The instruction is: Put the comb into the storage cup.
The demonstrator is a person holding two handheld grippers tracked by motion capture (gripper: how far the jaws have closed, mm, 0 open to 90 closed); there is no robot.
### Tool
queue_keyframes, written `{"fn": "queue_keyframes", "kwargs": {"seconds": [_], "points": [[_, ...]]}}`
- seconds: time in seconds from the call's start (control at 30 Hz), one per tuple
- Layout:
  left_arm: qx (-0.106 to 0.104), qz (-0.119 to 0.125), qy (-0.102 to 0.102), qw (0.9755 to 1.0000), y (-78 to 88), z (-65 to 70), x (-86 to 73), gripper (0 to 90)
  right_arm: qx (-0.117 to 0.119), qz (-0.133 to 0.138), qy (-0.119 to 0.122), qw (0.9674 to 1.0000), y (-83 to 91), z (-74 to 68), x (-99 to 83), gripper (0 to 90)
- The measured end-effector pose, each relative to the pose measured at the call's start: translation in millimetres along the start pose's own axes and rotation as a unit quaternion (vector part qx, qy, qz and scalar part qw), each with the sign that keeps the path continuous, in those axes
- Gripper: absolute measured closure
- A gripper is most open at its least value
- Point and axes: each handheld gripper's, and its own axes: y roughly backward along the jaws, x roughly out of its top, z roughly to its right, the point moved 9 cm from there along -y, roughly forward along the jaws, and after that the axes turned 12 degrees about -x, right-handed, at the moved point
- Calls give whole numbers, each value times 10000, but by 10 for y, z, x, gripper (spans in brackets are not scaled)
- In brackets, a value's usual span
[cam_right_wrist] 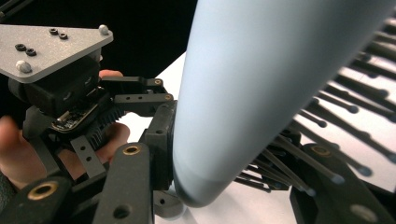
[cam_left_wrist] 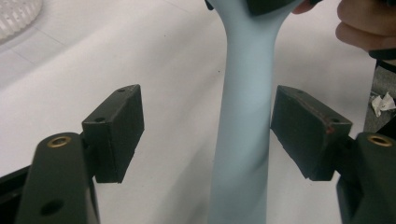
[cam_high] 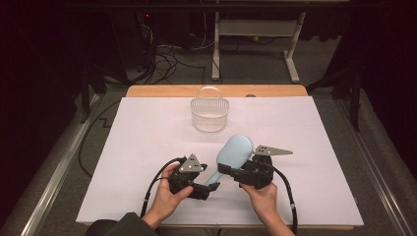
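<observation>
Diagonally, above the near middle of the white table, the pale blue hairbrush points head far-right, handle near-left, with the right gripper clamped at its neck and the left gripper spread apart around the handle.

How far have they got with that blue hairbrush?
Partway, it seems. The right tongs are clamped on the light blue hairbrush near its bristled head. The left tongs stand open around its handle, pads not pressing: a handover. The brush is not yet in the white basket farther back, probably where it goes.
</observation>
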Motion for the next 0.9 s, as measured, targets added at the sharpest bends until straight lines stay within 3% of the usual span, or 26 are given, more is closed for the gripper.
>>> {"fn": "queue_keyframes", "kwargs": {"seconds": [0.07, 0.27, 0.4, 0.47, 0.77, 0.9], "points": [[-47, 47, -57, 10000, 43, -10, -8, 272, -32, 5, 51, 10000, 14, 9, 20, 565], [-79, 302, 96, 9995, 190, -84, -30, 295, -107, 67, 45, 9999, 55, 54, 93, 565], [-84, 438, 109, 9989, 299, -123, -55, 316, -165, -37, 133, 9998, 45, 59, 98, 565], [-142, 457, 104, 9988, 343, -137, -81, 314, -190, -85, 199, 9996, 45, 47, 106, 564], [84, 437, 91, 9990, 506, -274, -206, 287, -262, -165, 289, 9991, 54, 70, 138, 564], [128, 422, -77, 9990, 578, -294, -248, 250, -293, -166, 279, 9990, 75, 95, 155, 563]]}}
